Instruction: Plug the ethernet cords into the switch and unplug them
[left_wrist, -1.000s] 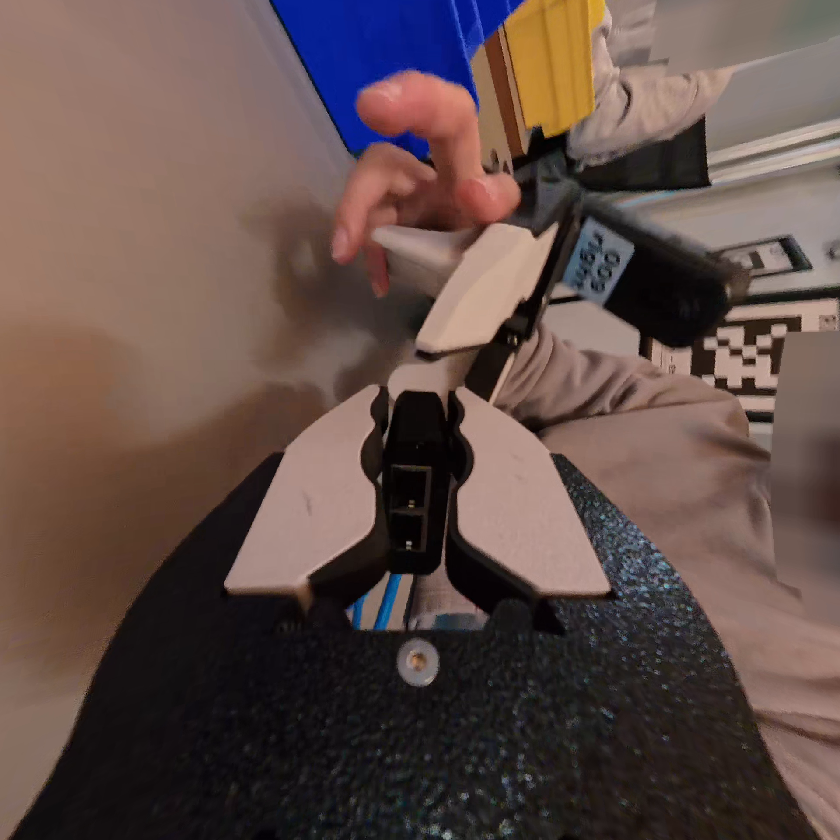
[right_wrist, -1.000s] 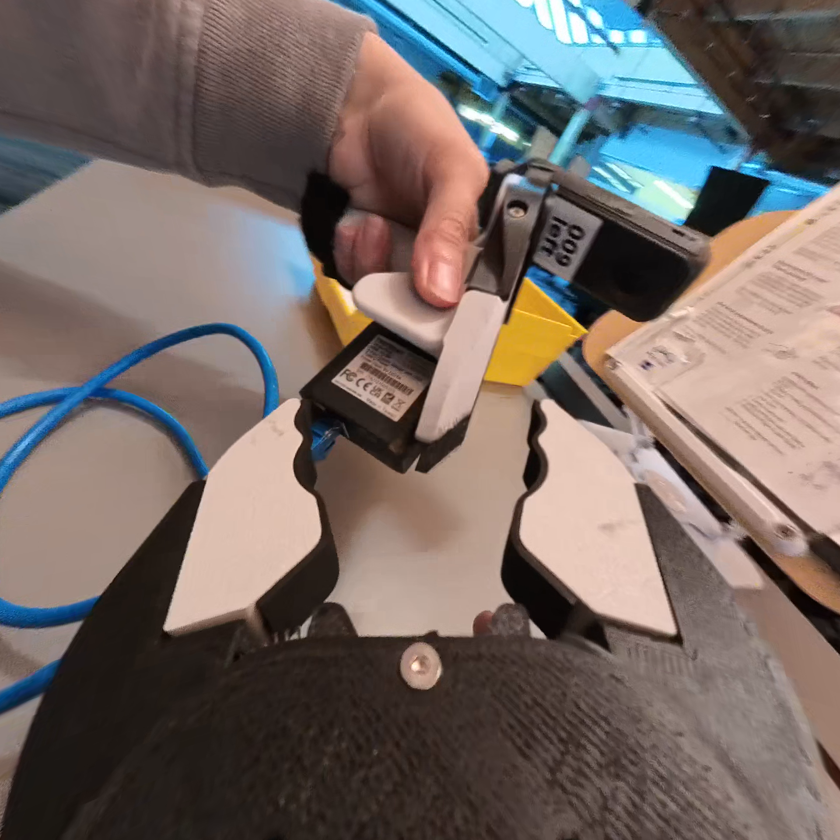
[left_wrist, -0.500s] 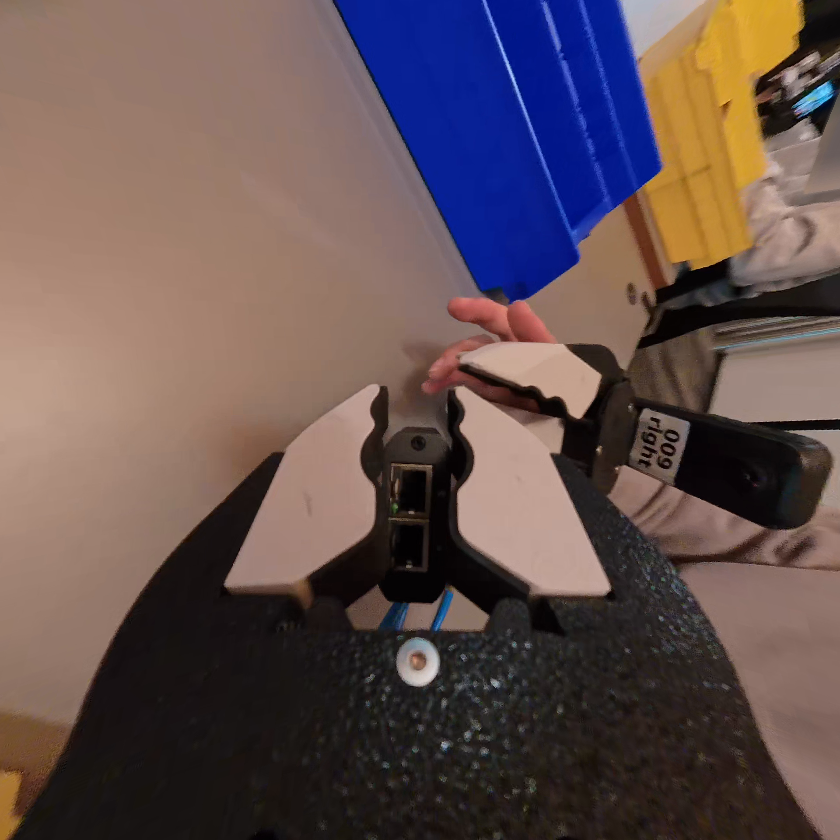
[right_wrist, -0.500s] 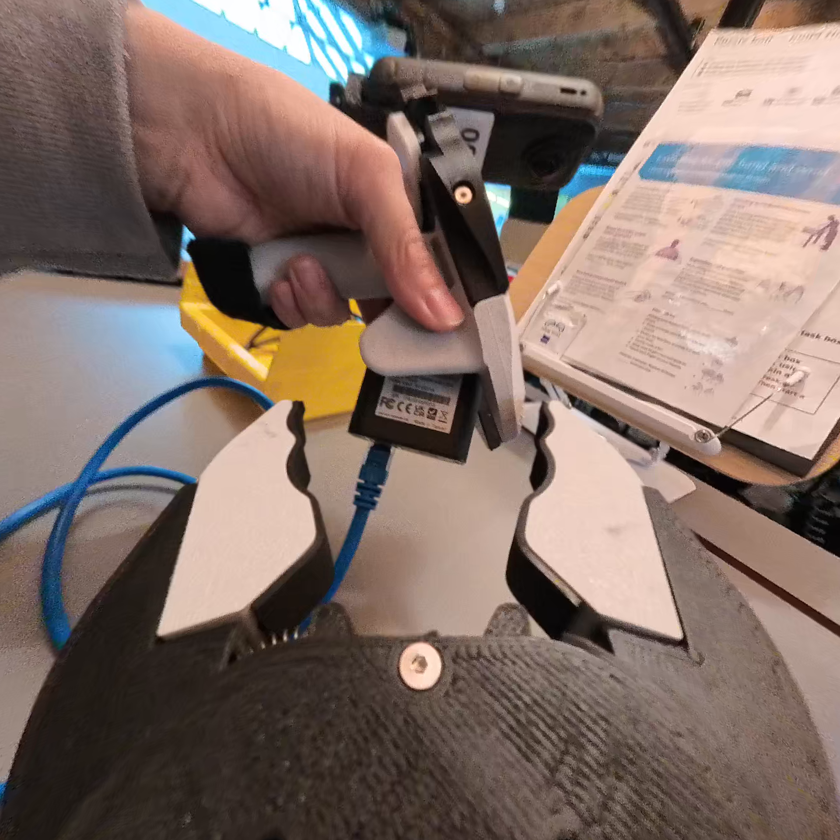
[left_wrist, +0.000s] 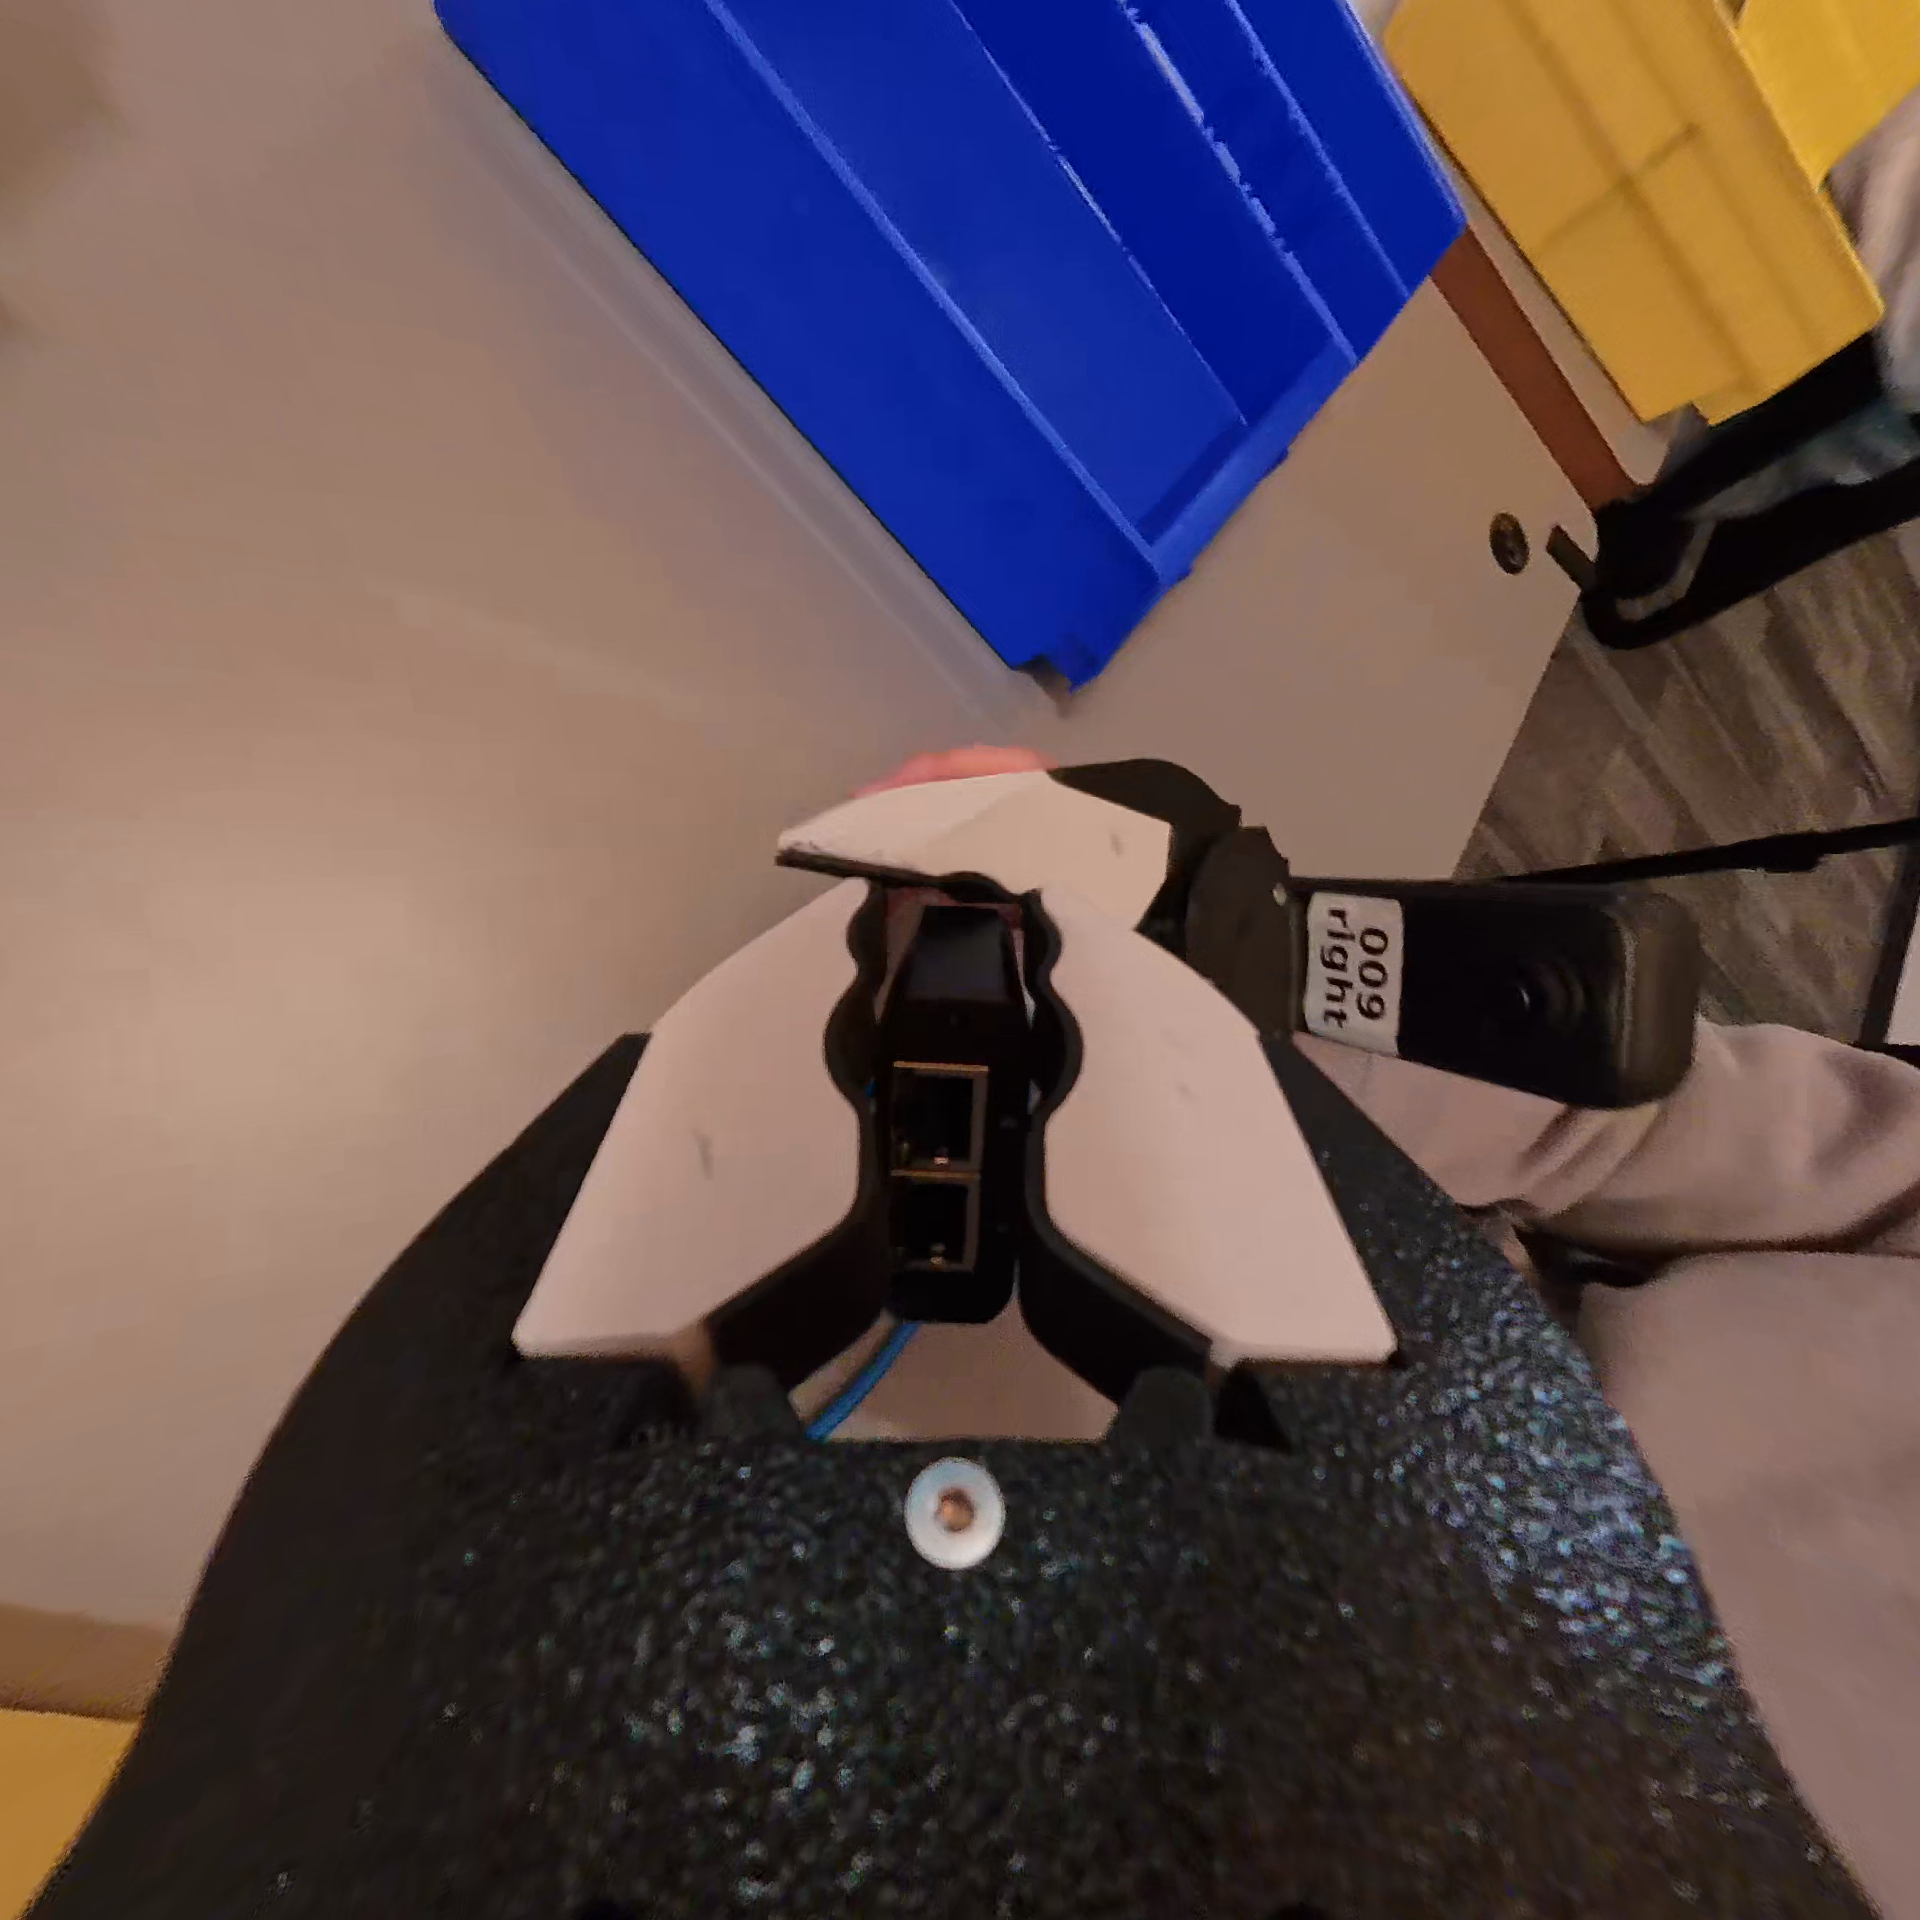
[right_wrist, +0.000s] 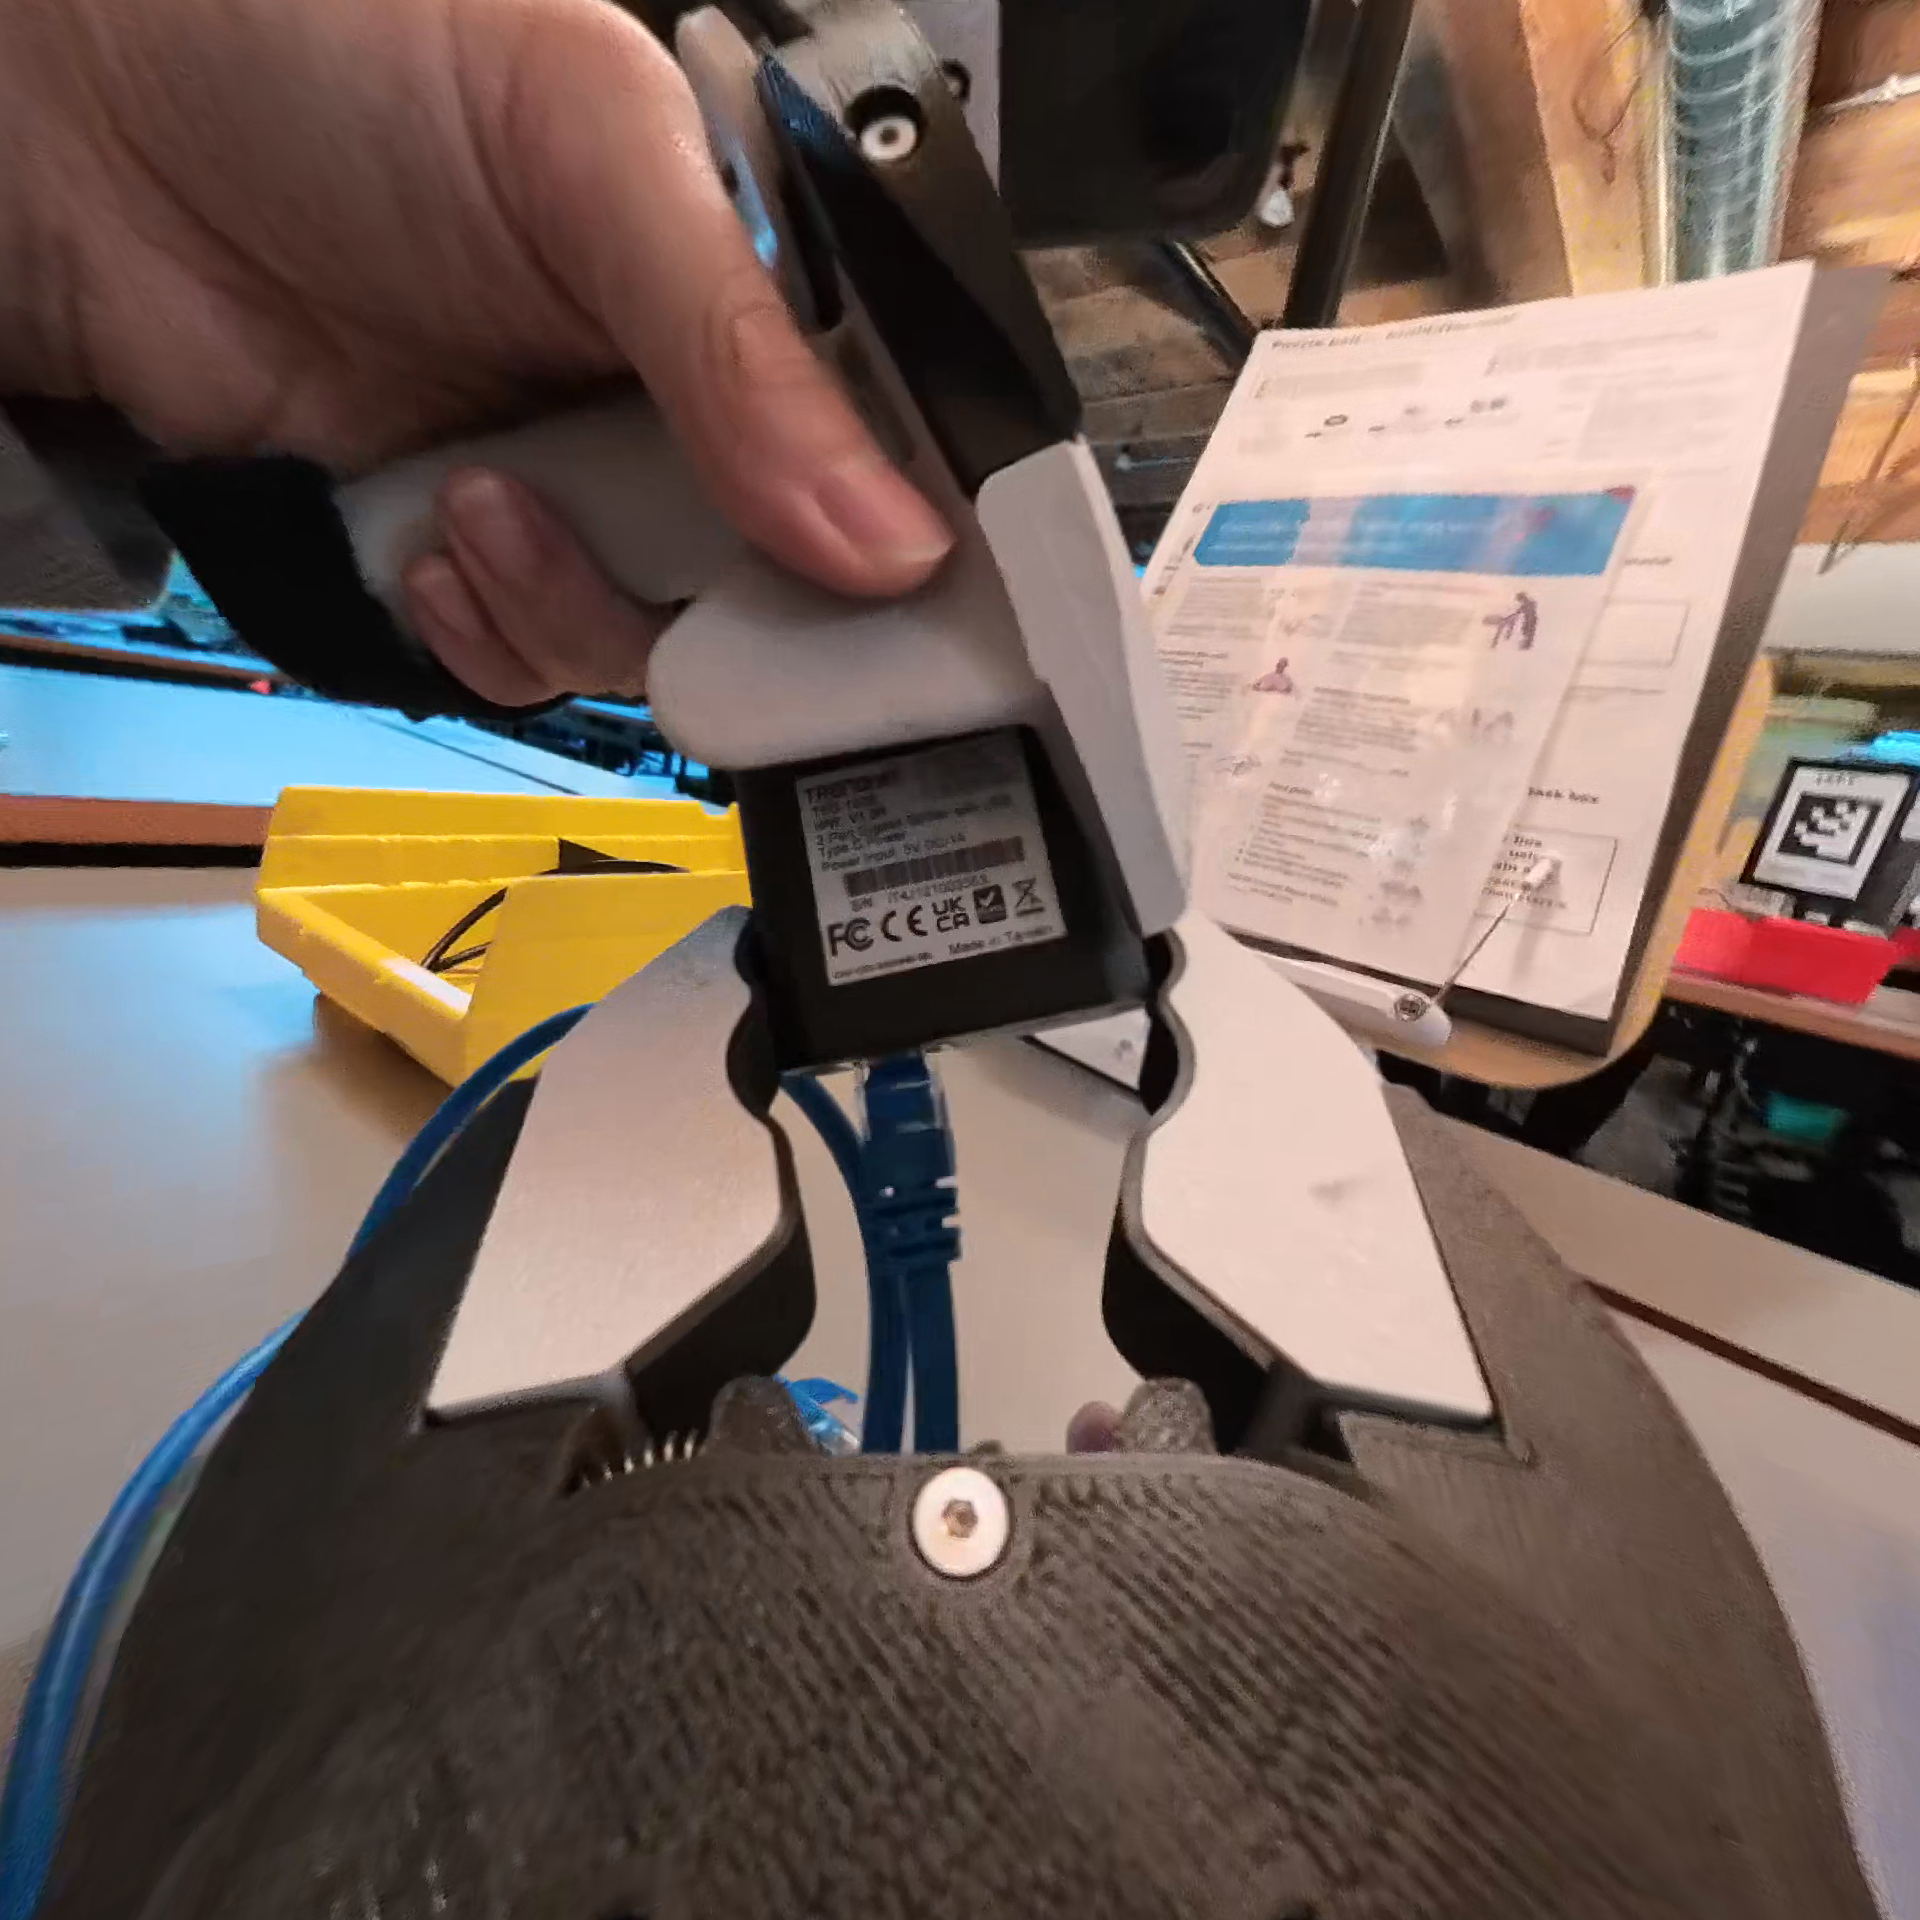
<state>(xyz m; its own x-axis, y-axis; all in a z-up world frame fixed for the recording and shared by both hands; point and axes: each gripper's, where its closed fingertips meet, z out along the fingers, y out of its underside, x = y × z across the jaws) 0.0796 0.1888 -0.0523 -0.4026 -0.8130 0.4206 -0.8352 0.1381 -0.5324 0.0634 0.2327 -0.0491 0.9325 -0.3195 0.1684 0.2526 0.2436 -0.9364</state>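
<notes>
The switch (left_wrist: 951, 1122) is pinched by the left claw (left_wrist: 951, 935), steadied while the spread right claw (right_wrist: 951, 997) brackets its plugged blue ethernet cords (right_wrist: 909, 1143).

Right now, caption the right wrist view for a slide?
Left gripper holds the black switch; right gripper's open fingers flank it.

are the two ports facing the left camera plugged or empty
Empty: both ports on the switch show open sockets; the blue cords enter its opposite end.
</notes>
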